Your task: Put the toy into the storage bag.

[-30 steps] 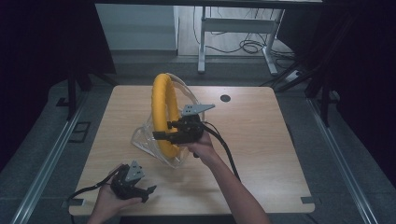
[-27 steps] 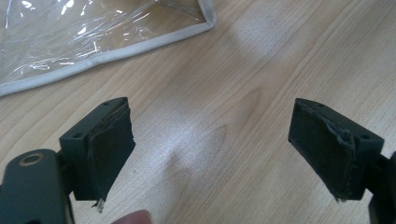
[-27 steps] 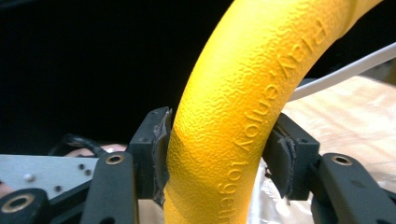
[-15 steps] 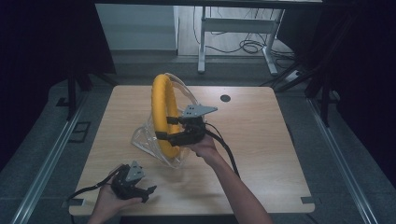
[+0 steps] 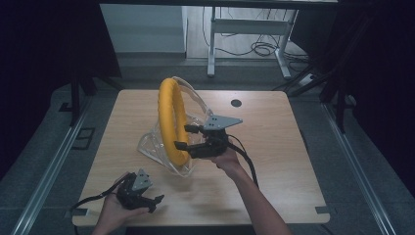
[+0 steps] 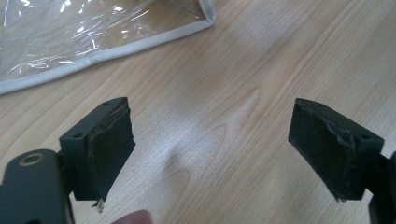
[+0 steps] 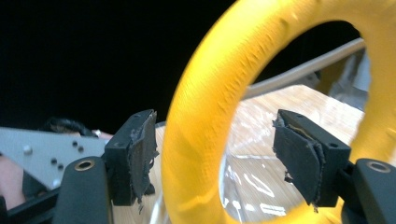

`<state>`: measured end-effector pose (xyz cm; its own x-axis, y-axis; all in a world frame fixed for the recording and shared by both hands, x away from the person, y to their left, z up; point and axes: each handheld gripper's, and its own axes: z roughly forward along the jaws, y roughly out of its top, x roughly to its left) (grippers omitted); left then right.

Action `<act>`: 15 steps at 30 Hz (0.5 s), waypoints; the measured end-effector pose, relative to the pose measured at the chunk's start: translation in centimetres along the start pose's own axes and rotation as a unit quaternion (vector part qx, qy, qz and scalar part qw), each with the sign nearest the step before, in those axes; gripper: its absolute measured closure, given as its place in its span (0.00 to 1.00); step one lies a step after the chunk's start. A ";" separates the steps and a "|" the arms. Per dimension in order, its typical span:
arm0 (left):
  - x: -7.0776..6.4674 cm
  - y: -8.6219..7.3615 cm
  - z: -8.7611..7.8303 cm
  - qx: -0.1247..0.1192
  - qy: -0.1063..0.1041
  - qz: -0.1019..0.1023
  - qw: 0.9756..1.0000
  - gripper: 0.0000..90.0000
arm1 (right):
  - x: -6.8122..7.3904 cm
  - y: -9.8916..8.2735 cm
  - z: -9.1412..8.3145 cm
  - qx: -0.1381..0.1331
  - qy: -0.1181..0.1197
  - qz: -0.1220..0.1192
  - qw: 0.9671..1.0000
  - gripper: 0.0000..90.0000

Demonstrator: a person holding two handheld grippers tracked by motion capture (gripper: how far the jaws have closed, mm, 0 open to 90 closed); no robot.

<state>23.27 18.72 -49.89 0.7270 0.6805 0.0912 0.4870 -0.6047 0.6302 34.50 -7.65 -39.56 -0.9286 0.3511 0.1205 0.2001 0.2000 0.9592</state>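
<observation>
A yellow padded ring stands upright on its edge inside a clear plastic bag in the middle of the wooden table. My right gripper reaches in from the right at the ring's lower part. Its jaws have just been opening. In the right gripper view the ring's band runs between the spread pads of the right gripper, nearer the left one, and nothing presses on it. My left gripper rests open in a hand near the front left edge. The left gripper has only bare wood between its jaws.
The bag's white-trimmed edge lies just beyond the left gripper. A small black disc sits at the far side of the table. Beyond the table stand a metal desk frame and cables on the floor. Dark surroundings flank both sides.
The right gripper's jaws have spread apart off the ring, and that hand has drawn back a little to the right. The ring still stands upright. The left hand has kept still.
</observation>
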 end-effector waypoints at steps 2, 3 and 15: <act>0.0 0.0 0.0 -0.003 0.001 -0.004 1.000 0.16 | -0.1 -0.4 -0.7 0.004 -0.007 0.000 1.000 0.34; 0.0 0.0 -0.1 -0.002 0.002 -0.003 1.000 0.16 | -0.2 -0.7 -1.1 0.006 -0.011 0.001 1.000 0.34; 0.0 0.0 0.0 -0.002 0.002 -0.004 1.000 0.16 | -1.0 -5.0 -5.5 0.041 -0.070 0.007 0.997 0.35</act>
<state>23.25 18.68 -49.90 0.7213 0.6869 0.0888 0.4909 -0.5974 0.6341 32.69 -14.05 -43.01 -0.8739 0.4775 0.0911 0.2430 0.2668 0.9326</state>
